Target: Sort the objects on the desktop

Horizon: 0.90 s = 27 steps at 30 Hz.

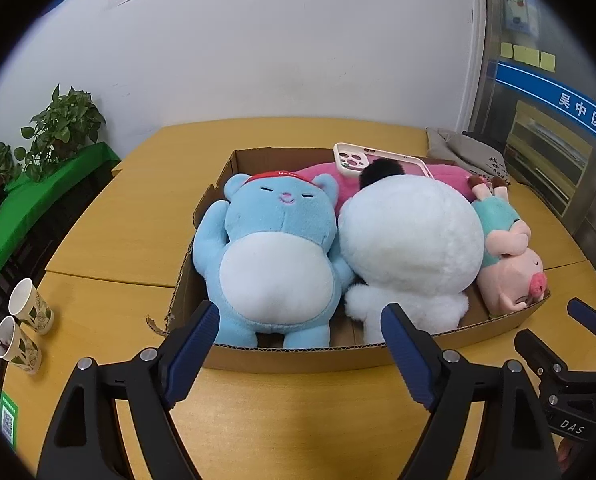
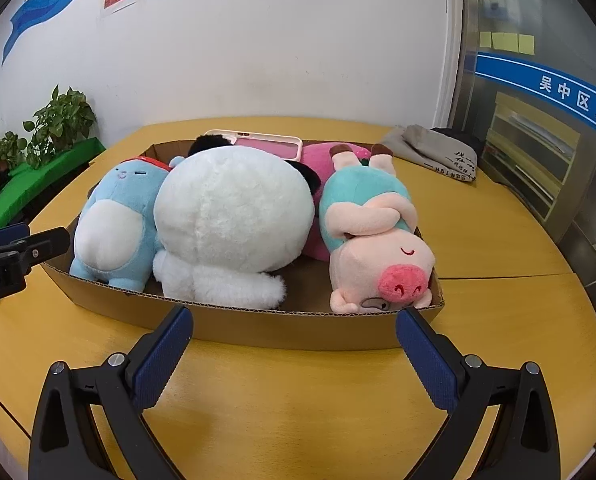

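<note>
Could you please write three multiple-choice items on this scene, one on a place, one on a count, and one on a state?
1. Where does the phone case lie?
A. On the pink cushion at the far end of the box
B. On the table beside the paper cups
C. Between the left gripper's fingers

2. How many paper cups stand on the table?
A. One
B. Two
C. Four

3. How does the left gripper stand?
A. Shut on the blue bear
B. Shut on the box rim
C. Open and holding nothing

Answers:
1 A: the case rests on the pink cushion, behind the plush toys in the cardboard box.
2 B: two paper cups stand at the left.
3 C: its fingers are spread before the blue bear, gripping nothing.
</note>
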Tool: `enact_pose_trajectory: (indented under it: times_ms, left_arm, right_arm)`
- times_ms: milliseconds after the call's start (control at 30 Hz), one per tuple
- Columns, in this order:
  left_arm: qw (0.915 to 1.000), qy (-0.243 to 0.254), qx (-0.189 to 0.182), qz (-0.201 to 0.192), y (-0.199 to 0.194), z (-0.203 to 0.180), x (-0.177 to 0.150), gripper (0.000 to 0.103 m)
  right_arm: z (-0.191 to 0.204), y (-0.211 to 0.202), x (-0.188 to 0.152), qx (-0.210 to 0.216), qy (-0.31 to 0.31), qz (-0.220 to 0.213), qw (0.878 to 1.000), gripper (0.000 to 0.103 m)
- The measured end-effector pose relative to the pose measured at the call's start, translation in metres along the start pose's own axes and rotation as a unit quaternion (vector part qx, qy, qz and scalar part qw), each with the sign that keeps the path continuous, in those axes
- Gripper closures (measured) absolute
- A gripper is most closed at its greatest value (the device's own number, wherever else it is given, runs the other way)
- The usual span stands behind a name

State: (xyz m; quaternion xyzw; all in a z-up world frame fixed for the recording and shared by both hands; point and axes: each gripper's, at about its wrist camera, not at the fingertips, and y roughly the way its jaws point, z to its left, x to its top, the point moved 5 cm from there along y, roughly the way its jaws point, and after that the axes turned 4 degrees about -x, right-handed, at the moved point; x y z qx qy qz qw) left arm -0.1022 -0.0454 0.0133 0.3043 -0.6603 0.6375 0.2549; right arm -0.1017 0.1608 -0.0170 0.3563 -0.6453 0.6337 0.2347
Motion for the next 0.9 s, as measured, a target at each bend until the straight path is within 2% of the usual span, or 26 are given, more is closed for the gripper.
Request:
enact_pose_trajectory:
  times_ms: [67,267,333,400,567,800,900]
  left_arm:
    - [1.0,0.0,0.003,-0.001,-0.001,0.001,0.001,0.019]
    - [0.9987,-0.016,-0.048,0.01,-0.002,-0.002,0.003,0.015]
    - [0.9992,-0.011,-0.038,0.012,-0.003,-0.004,0.002,0.014]
    - [0.9998,0.008,-0.011,0.011,-0.004,-0.008,0.0,0.014]
    - [0.9992,-0.002,-0.037,0.015,-0.001,-0.009,0.001,0.014]
    - [0.9991,-0.011,-0.038,0.012,0.004,-0.004,0.001,0.014]
    - [0.9997,-0.01,-0.019,0.015,0.006,-0.003,-0.001,0.014]
  right_arm:
    - [0.002,-0.001,0.001,0.007,0.005,0.005,1.0,0.0]
    - [0.004,-0.003,0.007,0.004,-0.001,0.007,1.0,0.0]
    - [0.005,-0.003,0.008,0.003,-0.002,0.009,1.0,0.0]
    - [0.006,-0.003,0.008,0.001,-0.004,0.011,1.0,0.0]
    - [0.006,-0.001,0.01,-0.002,-0.005,0.018,1.0,0.0]
    - [0.006,0.0,0.012,-0.006,-0.009,0.021,1.0,0.0]
    - [0.005,0.003,0.012,-0.008,-0.01,0.024,1.0,0.0]
